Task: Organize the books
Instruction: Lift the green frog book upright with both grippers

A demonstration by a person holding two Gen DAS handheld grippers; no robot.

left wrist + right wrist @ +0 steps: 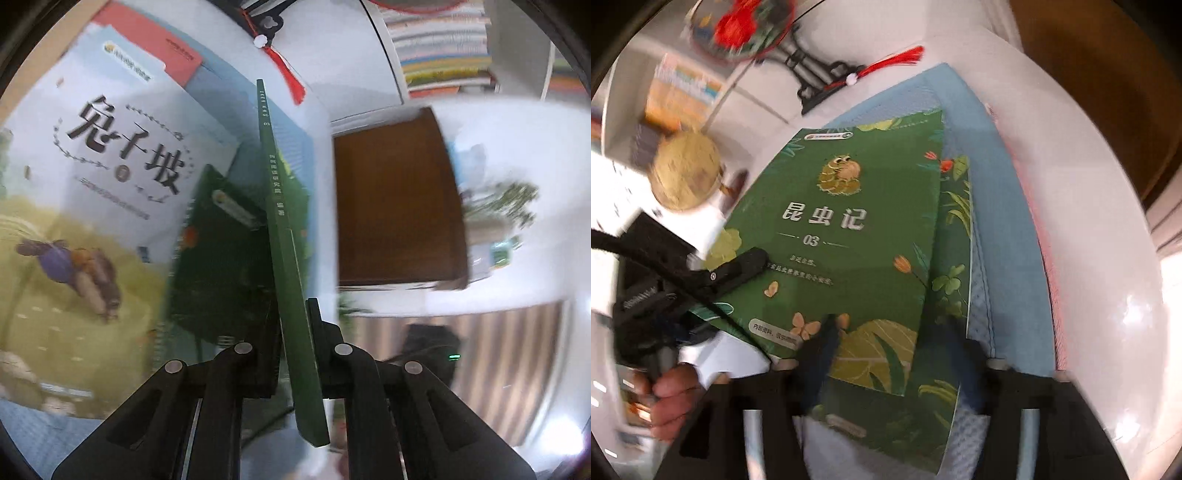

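A thin green book stands edge-on between the fingers of my left gripper, which is shut on it. In the right wrist view the same green book, with a bug on its cover, is tilted up off a second green book, and the left gripper clamps its left edge. My right gripper hovers over the near ends of both green books, open, its blurred fingers apart and pressing on nothing. Both books rest on a blue mat.
A large pale book with a rabbit picture lies left, over a red book. A brown box, a black fan stand with a red tassel, a gold globe and shelved books surround the white table. A hand holds the left gripper.
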